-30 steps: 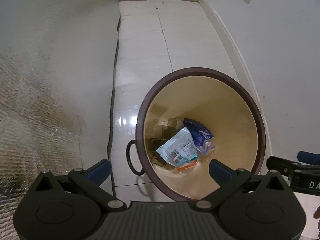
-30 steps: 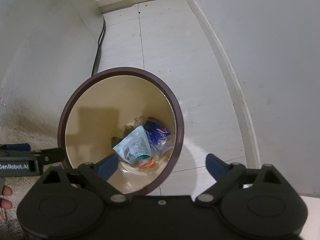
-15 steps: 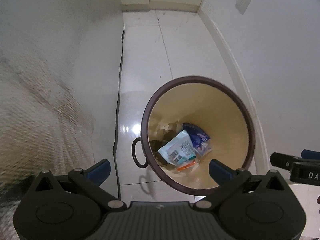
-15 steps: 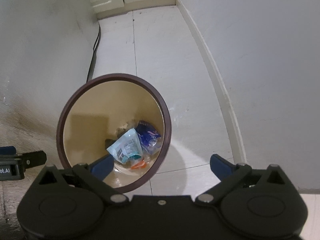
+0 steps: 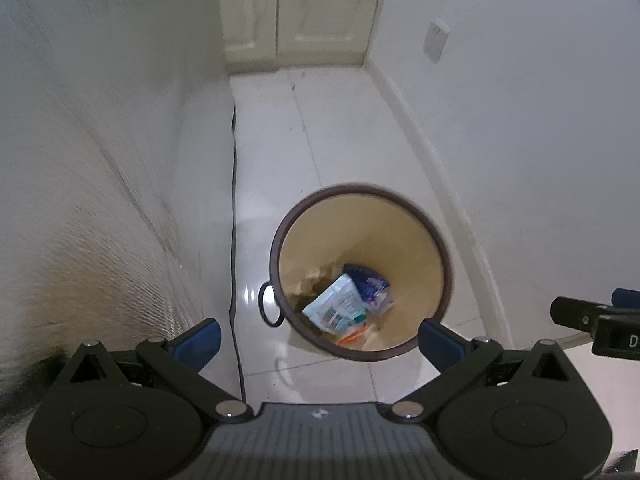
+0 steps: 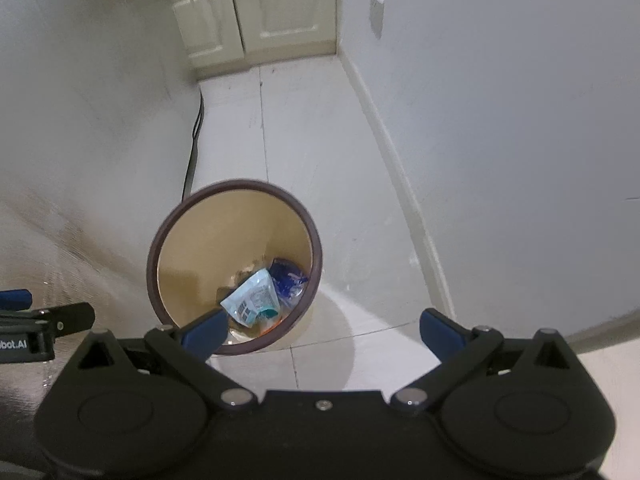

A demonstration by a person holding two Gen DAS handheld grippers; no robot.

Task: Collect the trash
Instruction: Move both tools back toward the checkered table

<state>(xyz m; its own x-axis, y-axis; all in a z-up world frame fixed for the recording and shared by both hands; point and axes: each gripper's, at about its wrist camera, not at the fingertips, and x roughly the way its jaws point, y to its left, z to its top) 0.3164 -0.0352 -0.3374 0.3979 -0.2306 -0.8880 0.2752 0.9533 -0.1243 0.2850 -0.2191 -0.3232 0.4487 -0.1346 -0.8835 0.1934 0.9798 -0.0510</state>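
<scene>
- Two tools hang above a tiled floor [image 5: 344,152], both with jaws spread wide and nothing between them.
- Left tool [image 5: 316,340]: its blue fingertips [image 5: 200,338] sit either side of the near rim of the bin [image 5: 400,248], well above it.
- Right tool [image 6: 320,332]: only its left fingertip overlaps the bin [image 6: 208,248] in its own view; the right one is over bare tile.
- Inside the bin, at the bottom, lie a pale blue packet [image 5: 336,306], a dark blue wrapper [image 5: 366,282] touching it, and something orange [image 5: 352,335] nearest the camera.
- Left view alone shows a ring handle [image 5: 269,305] on the bin's outer side, and the right tool's tip [image 5: 588,318] at the right edge.
- Right view alone shows the left tool's tip [image 6: 48,322] at the left edge, with part of a printed label.
- Both views show cream cabinet doors [image 6: 256,12] at the far end, a wall plate [image 6: 377,14] on the right wall and a dark cable [image 6: 194,148] running along the foot of the left wall.
</scene>
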